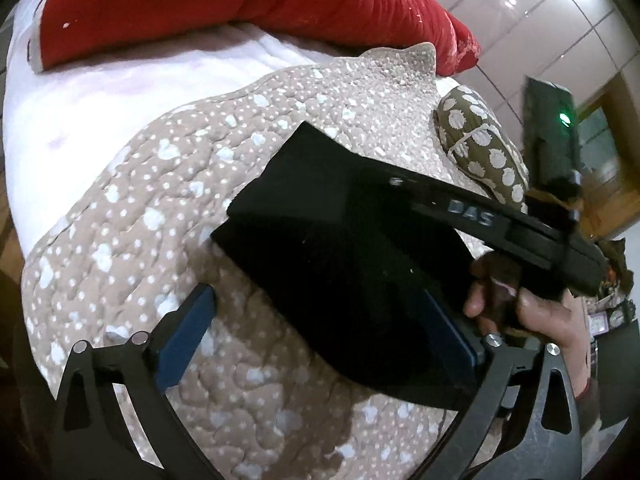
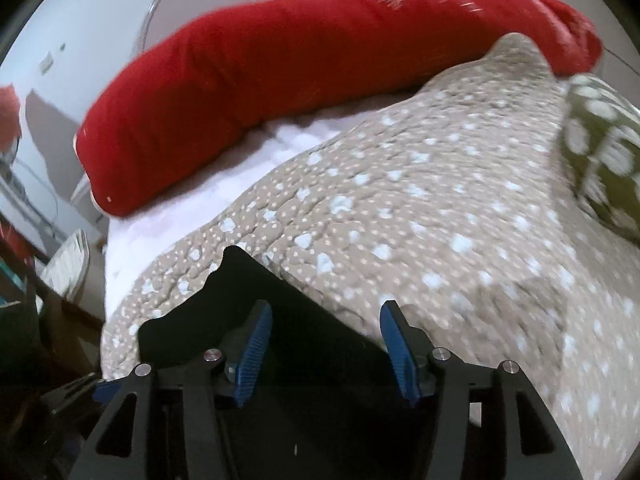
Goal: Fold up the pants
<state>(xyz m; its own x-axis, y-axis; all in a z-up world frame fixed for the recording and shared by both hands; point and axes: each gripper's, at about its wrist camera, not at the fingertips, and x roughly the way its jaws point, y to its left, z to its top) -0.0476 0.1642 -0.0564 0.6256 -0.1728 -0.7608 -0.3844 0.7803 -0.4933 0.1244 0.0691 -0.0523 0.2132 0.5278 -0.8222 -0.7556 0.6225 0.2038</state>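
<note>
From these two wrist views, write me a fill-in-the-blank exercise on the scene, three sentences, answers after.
1. The folded pants are ____ in colour.
2. The long pillow at the far side of the bed is ____.
3. The left tongs and the right tongs both stand ____, blue pads apart, with the pants lying on the spotted quilt.

Missing words: black; red; open

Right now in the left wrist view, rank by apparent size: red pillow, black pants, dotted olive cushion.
1. Black pants, though nearness to the camera inflates them
2. Red pillow, similar in extent
3. Dotted olive cushion, clearly smallest
</note>
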